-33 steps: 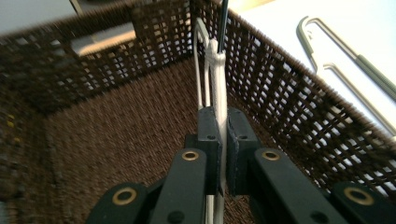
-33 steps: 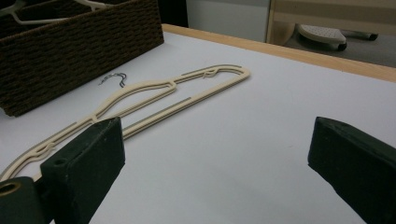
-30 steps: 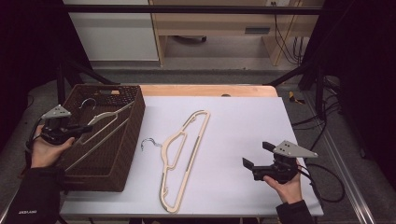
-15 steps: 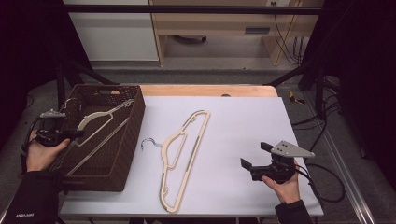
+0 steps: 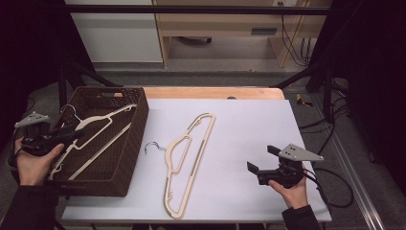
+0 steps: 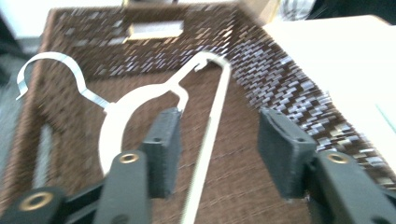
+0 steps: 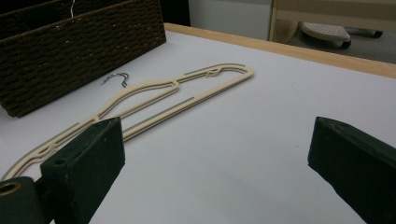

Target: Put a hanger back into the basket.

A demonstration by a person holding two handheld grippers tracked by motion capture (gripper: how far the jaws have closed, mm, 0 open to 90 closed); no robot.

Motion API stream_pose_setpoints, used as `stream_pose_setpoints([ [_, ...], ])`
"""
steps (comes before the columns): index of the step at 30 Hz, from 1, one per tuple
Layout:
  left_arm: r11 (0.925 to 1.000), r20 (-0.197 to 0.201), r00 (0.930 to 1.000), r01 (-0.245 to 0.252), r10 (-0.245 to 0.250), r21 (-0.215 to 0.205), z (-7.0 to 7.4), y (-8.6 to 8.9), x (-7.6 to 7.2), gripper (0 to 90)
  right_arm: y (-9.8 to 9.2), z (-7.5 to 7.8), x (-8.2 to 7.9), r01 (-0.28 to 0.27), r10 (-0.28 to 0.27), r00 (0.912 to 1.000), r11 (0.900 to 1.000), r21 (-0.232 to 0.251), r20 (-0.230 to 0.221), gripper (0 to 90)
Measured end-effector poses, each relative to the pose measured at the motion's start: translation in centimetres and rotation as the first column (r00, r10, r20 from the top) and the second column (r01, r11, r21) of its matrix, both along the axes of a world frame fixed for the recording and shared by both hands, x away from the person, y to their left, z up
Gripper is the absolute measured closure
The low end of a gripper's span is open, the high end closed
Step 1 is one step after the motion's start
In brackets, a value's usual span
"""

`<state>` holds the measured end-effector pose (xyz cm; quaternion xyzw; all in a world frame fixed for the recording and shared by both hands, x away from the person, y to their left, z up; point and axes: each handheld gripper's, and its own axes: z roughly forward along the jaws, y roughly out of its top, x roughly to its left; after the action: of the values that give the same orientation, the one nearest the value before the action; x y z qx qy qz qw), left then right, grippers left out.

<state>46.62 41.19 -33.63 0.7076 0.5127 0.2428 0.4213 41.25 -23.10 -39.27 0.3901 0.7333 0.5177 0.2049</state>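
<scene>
A white worktop [image 5: 249, 124] with a wooden far edge stands in a dark room. The basket [image 5: 136, 139] at nine o'clock holds a hanger [image 5: 98, 122]. The left gripper [image 5: 72, 135], jaws just opening, is spread over it; the right gripper [image 5: 261, 158] is spread at four o'clock.

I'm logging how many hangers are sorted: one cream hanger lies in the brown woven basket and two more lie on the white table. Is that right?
Not quite. One cream hanger does lie in the brown woven basket, but the white table holds a single hanger, not two. The high view shows this.
</scene>
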Motion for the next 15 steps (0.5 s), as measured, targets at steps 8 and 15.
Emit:
stream_pose_setpoints([
  [8, 0.9921, 0.13, 0.9848, 0.12, -0.115, -0.035, 1.2, -4.9, -2.4, 30.7, 0.0, 0.2, 0.0, 0.004, -0.004, 1.0, 1.0, 0.003, 0.008, 3.9],
  [15, 0.9771, 0.172, 0.9664, 0.204, -0.191, -0.06, 1.0, -8.9, -3.6, 17.6, -0.1, 0.3, -0.1, 0.004, -0.004, 0.9999, 1.0, 0.007, 0.013, 3.8],
])
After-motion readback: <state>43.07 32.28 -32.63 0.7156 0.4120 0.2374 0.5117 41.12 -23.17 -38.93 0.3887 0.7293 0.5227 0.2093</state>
